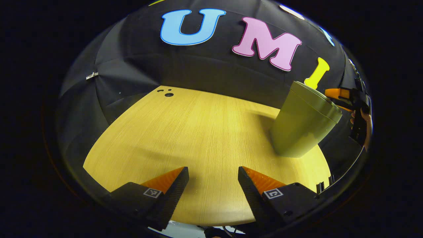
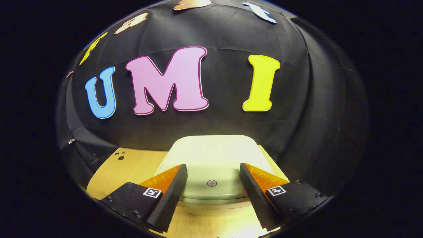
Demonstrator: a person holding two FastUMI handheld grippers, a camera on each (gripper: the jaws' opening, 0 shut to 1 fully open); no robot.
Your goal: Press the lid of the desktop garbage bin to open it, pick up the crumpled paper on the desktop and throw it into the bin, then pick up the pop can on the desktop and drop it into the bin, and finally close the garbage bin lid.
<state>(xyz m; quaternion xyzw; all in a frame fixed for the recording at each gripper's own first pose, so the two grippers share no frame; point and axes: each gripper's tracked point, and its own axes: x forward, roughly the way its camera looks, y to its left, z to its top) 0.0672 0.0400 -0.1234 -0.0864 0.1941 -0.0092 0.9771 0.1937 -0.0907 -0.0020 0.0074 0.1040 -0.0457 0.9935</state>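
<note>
A: What does the left gripper view show?

B: The left tool sits at the bottom centre of the frame, its two fingers spread apart with nothing between them. It hangs over a light wooden worktop. At the right of the frame stands the pale green plastic desktop garbage bin, leaning in the fisheye picture, its flat lid down on the body. At the far right edge, just beyond the bin, the other tool appears with part of the hand that holds it.

A: And the right gripper view?

B: The right tool is at the bottom centre, its fingers also spread wide and gripping nothing. Between and behind them lies the bin's pale rounded-square lid, seen from above and shut, with a small round red mark near its front edge. The fingers are close over the lid; I cannot tell whether they touch it. The wooden worktop shows at lower left.
</note>
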